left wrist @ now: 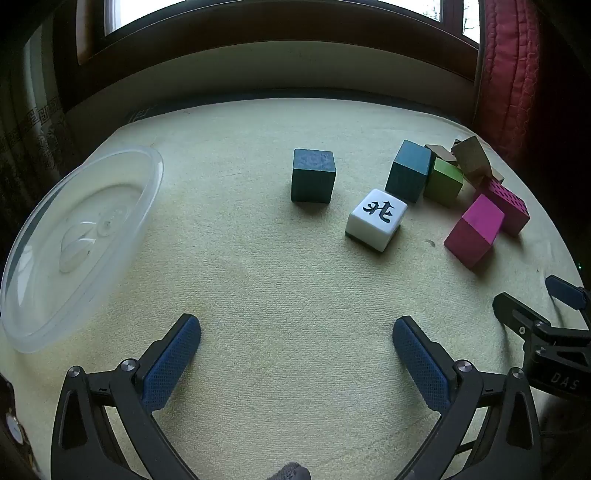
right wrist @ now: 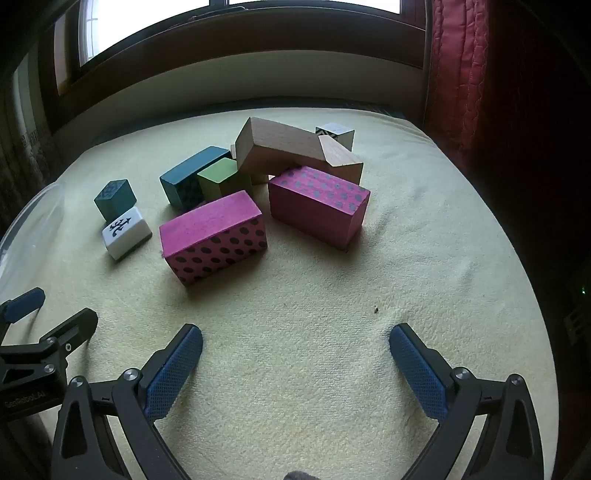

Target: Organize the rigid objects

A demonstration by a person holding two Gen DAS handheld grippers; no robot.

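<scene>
Now | cream towel (left wrist: 280,280) under window (left wrist: 258,11) | red curtain (right wrist: 458,55) | left claw (left wrist: 296,332), right claw (right wrist: 295,338) spread, empty

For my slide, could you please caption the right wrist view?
Open right gripper faces a pile of blocks: two pink dotted blocks, a white tile.
</scene>
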